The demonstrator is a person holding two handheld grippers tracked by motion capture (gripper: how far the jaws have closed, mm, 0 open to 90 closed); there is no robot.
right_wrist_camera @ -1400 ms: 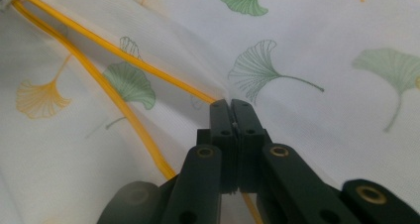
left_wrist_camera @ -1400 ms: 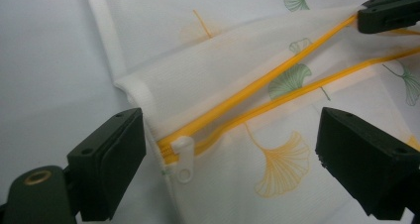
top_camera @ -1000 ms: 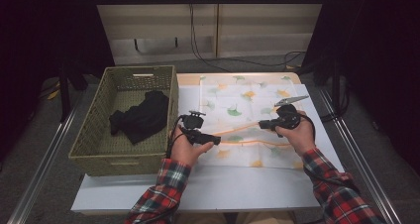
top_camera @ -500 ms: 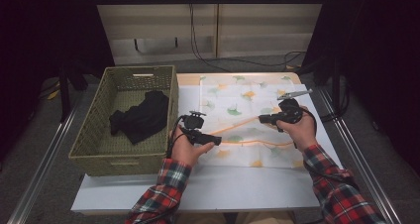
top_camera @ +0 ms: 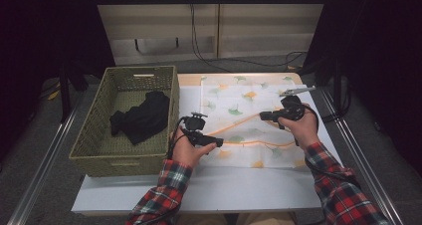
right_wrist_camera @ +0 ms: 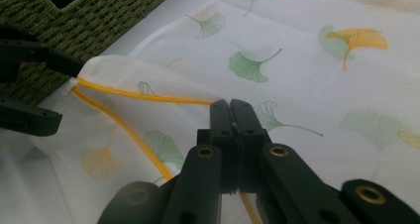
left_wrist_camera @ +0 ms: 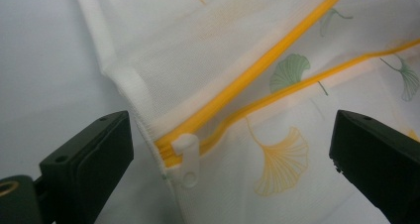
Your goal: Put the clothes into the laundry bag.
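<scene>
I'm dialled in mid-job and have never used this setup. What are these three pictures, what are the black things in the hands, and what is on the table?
A person in plaid sleeves holds a hand tool with two black jaws in each hand. The high view looks down from above; the other two come from cameras riding on each tool.

On the white table lies a mesh bag printed with ginkgo leaves, its orange zipper opened. Left of it stands a woven basket with a dark garment inside.

The left gripper has just been opening: its jaws stand wide on either side of the white zipper pull, not touching it. The right gripper is shut on the bag's upper edge at the zipper, lifting it.
</scene>
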